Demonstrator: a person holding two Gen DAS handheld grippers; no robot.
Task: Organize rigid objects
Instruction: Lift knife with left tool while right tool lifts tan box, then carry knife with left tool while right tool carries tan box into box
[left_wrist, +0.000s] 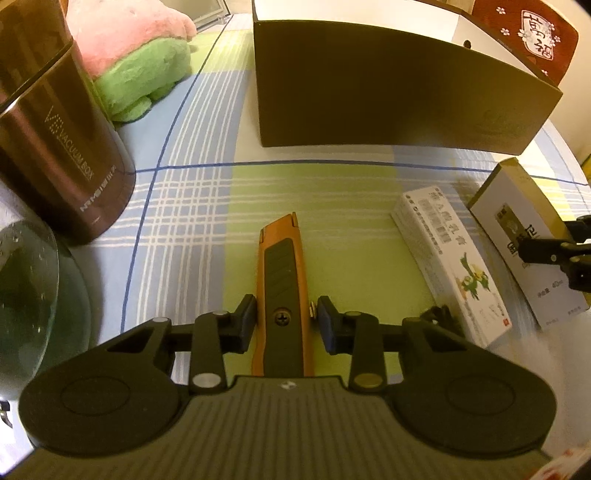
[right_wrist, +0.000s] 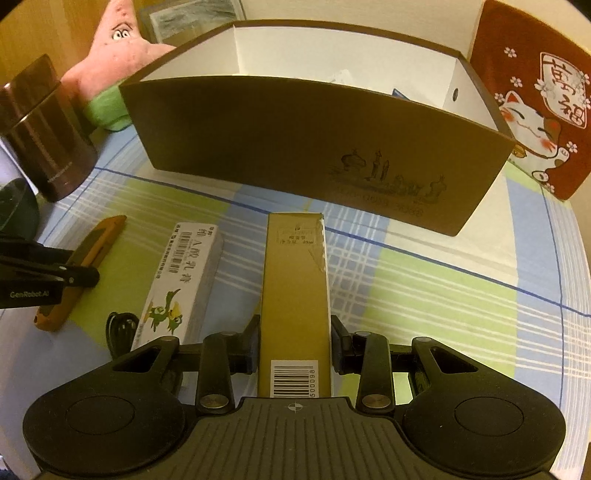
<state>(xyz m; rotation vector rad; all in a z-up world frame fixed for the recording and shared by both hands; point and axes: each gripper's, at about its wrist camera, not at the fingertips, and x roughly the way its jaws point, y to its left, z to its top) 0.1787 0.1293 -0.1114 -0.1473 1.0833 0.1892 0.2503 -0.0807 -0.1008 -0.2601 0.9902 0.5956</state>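
Lying lengthwise between the left gripper's (left_wrist: 284, 321) pads at lower centre: the orange knife (left_wrist: 282, 291), left pad touching, right pad just off it (jaws not yet clamped). Sitting between the right gripper's (right_wrist: 294, 347) pads, apparently grasped, at lower centre: the gold box (right_wrist: 295, 295). Resting between both: the white carton (right_wrist: 181, 288). Standing open across the top: the brown bin (right_wrist: 295, 147).
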